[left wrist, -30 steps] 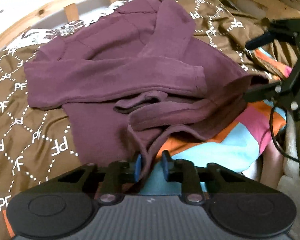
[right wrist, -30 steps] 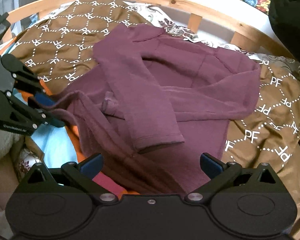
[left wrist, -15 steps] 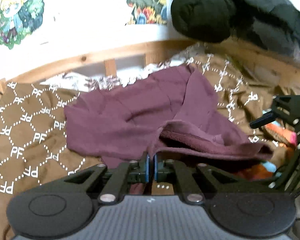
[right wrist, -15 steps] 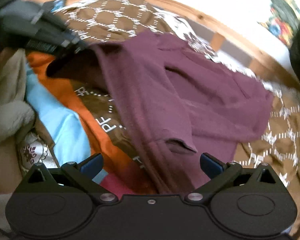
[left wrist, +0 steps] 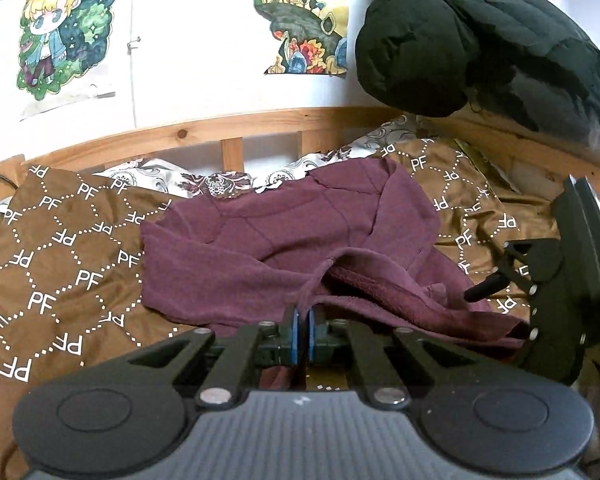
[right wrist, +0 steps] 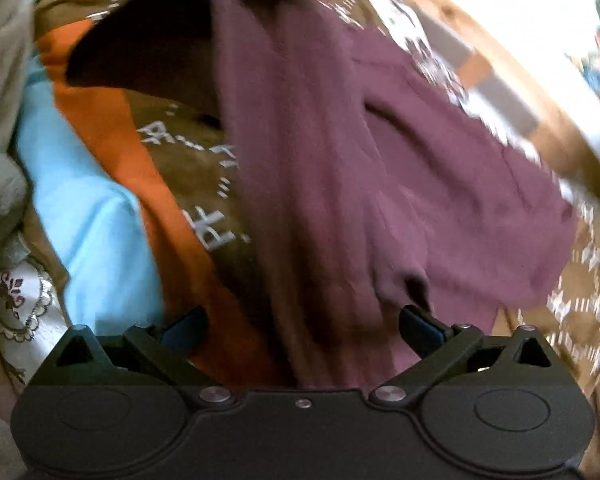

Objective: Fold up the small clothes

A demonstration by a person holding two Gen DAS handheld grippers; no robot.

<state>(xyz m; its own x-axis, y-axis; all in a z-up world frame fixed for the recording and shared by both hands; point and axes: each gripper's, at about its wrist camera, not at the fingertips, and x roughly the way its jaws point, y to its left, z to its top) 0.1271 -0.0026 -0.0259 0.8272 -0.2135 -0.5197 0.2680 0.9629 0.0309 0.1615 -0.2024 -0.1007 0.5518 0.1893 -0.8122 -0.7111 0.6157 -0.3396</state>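
Pinching one maroon sweater [left wrist: 284,240], left gripper [left wrist: 301,330]; right gripper [right wrist: 302,326] spread wide.

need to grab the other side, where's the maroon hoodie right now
In the left wrist view the maroon hoodie lies mid-frame on the brown PF blanket, its near edge pinched in the left gripper.

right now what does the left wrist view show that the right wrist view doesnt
Only the left wrist view shows the left gripper shut on the maroon hoodie, the anime poster and the black jacket. Only the right wrist view, which is blurred, shows the right gripper's own fingers open and the light blue cloth beside orange fabric. Both show the hoodie on the brown PF blanket.
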